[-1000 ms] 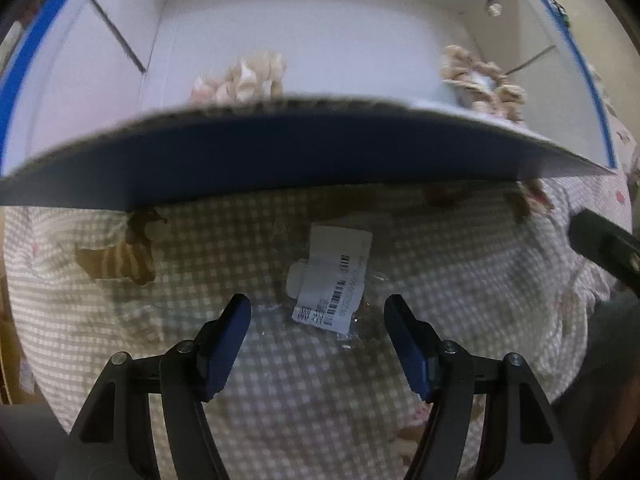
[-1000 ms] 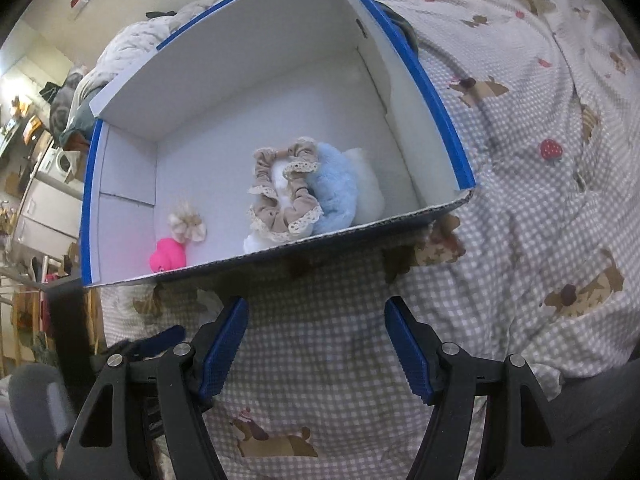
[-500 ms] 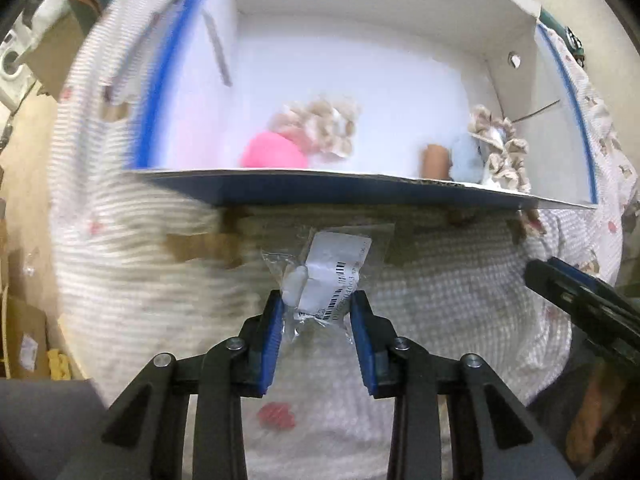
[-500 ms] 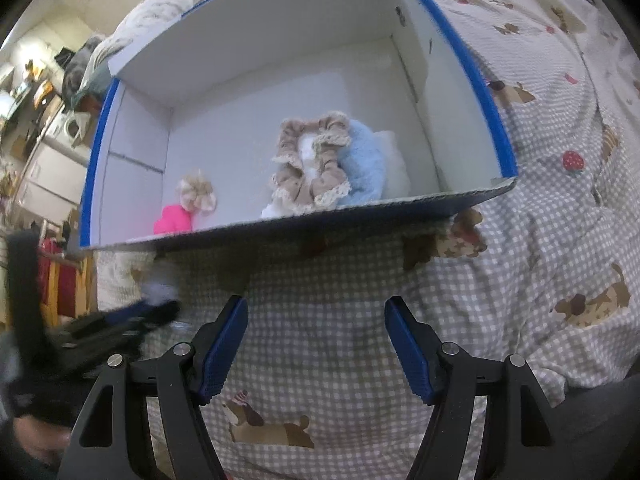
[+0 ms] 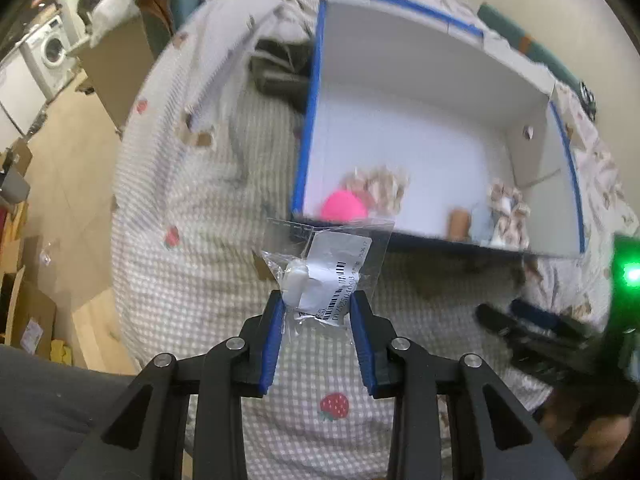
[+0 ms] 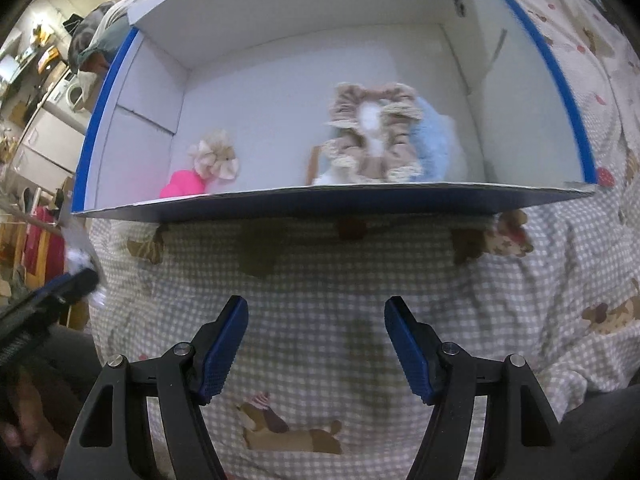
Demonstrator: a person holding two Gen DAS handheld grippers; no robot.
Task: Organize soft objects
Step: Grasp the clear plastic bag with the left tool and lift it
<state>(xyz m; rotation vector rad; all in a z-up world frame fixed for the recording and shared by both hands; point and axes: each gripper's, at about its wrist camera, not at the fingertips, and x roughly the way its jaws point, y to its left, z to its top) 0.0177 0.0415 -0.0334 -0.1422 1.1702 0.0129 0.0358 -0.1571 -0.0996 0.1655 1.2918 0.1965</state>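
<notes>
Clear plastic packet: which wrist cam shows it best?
Left wrist: the clear plastic packet sits centred and sharp, pinched in the left gripper. Right wrist shows only a blurred scrap at its left edge.

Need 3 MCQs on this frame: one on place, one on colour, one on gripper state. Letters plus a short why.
1. Where is the pink ball?
A. on the bedspread
B. in the box, near its left front corner
C. between the right gripper's fingers

2. What colour is the box's edge trim?
A. blue
B. red
C. green

3. What is the left gripper doing?
A. open over the box
B. shut on nothing
C. shut on a clear bag

Answers:
1 B: right wrist view shows it behind the front wall, beside a beige scrunchie.
2 A: blue strips run along the walls' top edges.
3 C: both pads pinch the bag's lower end, above the bedspread.
</notes>
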